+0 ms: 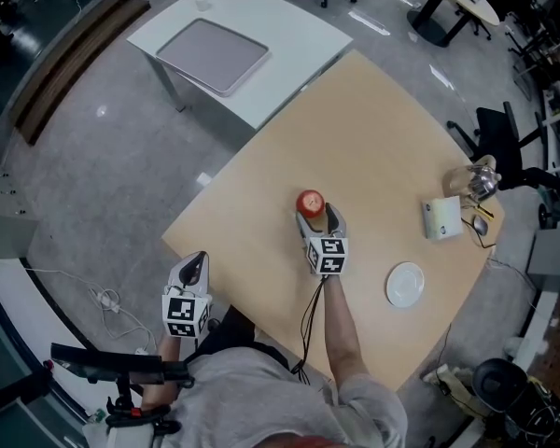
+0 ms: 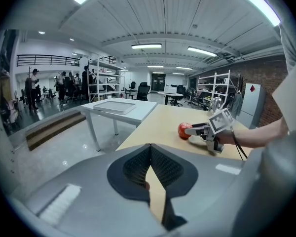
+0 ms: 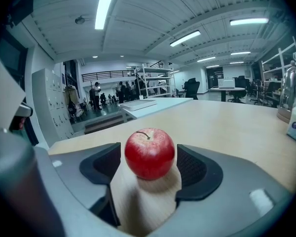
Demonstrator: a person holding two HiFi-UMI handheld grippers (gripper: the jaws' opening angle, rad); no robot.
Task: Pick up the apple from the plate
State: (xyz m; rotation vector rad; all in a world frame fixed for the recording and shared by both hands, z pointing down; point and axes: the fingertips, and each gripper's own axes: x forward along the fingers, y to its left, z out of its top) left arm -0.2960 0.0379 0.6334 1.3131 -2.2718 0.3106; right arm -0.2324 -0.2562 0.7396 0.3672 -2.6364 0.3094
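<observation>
A wide hall with a polished grey floor, shelving and office chairs surrounds a pale wooden bench [image 1: 373,129]. Beyond its far corner stands a white table [image 1: 294,35] carrying a grey tray [image 1: 212,54].

The apple [image 1: 310,201], red with its stem up, stands on the bare wood near the middle of the bench. The white plate [image 1: 405,284] lies well apart from it, towards the person's right and nearer the bench's edge. Further along that side are a small white box [image 1: 441,218] and a glass kettle [image 1: 476,180], close to each other at the corner.

The right hand-held gripper [image 1: 317,215] reaches over the bench on an outstretched forearm, tilted somewhat downward. Its jaws stand wide, one on each side of the apple. The right gripper view shows a thin gap between each dark pad and the fruit, so the apple rests on the wood rather than in a grip.

The left hand-held gripper [image 1: 196,261] hangs off the bench's near-left edge, over the floor. Its jaws are drawn together at the tips, with nothing between them.
</observation>
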